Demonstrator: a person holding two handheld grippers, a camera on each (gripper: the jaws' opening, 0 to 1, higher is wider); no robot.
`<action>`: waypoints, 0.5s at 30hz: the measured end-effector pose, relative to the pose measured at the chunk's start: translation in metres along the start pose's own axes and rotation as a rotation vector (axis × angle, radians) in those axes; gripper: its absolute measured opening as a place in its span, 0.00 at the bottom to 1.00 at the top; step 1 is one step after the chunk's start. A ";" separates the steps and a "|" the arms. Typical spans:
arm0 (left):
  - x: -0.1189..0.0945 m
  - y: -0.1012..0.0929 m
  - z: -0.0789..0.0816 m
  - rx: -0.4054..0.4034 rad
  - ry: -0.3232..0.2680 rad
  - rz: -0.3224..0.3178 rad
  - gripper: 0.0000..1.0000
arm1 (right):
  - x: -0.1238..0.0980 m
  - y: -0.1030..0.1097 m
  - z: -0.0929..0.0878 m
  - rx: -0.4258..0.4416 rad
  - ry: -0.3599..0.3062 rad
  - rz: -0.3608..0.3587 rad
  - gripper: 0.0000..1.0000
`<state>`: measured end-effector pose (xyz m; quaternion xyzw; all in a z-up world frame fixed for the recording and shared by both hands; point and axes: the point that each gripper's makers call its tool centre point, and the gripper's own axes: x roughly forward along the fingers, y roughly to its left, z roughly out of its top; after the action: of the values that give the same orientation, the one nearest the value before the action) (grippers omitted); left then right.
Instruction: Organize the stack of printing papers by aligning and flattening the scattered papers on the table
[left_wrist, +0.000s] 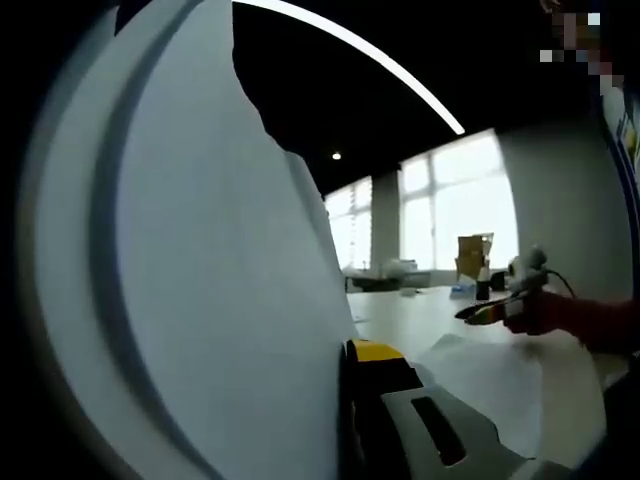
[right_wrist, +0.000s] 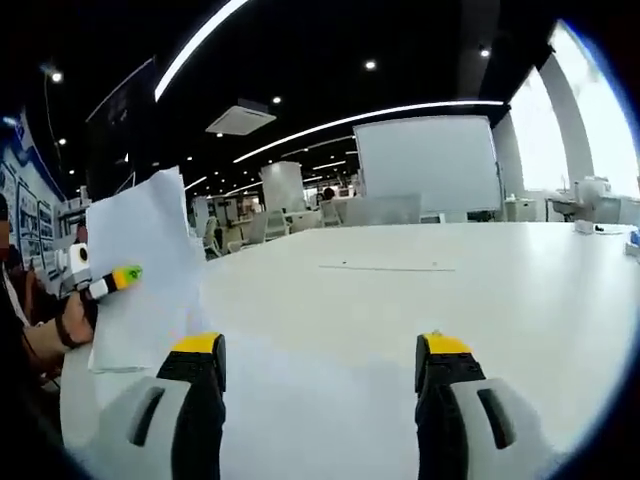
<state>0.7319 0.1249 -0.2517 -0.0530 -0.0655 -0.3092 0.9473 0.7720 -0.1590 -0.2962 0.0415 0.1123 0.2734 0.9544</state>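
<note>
Left gripper (right_wrist: 118, 277) jaws clamp the raised papers (right_wrist: 145, 270); right gripper (right_wrist: 320, 375) jaws gape over the table (right_wrist: 420, 290).

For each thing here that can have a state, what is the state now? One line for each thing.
Left gripper: shut on the papers, raised above the table.
Right gripper: open, holding nothing.
Papers: held upright in the air, edges uneven.
Sheet: lying flat on the table.
Table: white, a loose sheet resting on it.
Ceiling lights: on.
</note>
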 end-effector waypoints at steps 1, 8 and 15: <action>0.000 0.000 0.000 0.000 0.000 0.000 0.08 | 0.001 -0.001 0.001 0.007 -0.003 0.004 0.72; 0.000 0.000 0.000 0.000 0.000 0.000 0.08 | 0.009 -0.010 0.003 -0.006 0.017 0.036 0.66; -0.001 0.001 0.000 -0.001 -0.001 0.001 0.08 | 0.017 -0.009 -0.022 -0.166 0.122 0.129 0.67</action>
<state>0.7318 0.1264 -0.2514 -0.0537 -0.0657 -0.3089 0.9473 0.7857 -0.1571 -0.3217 -0.0472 0.1444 0.3445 0.9264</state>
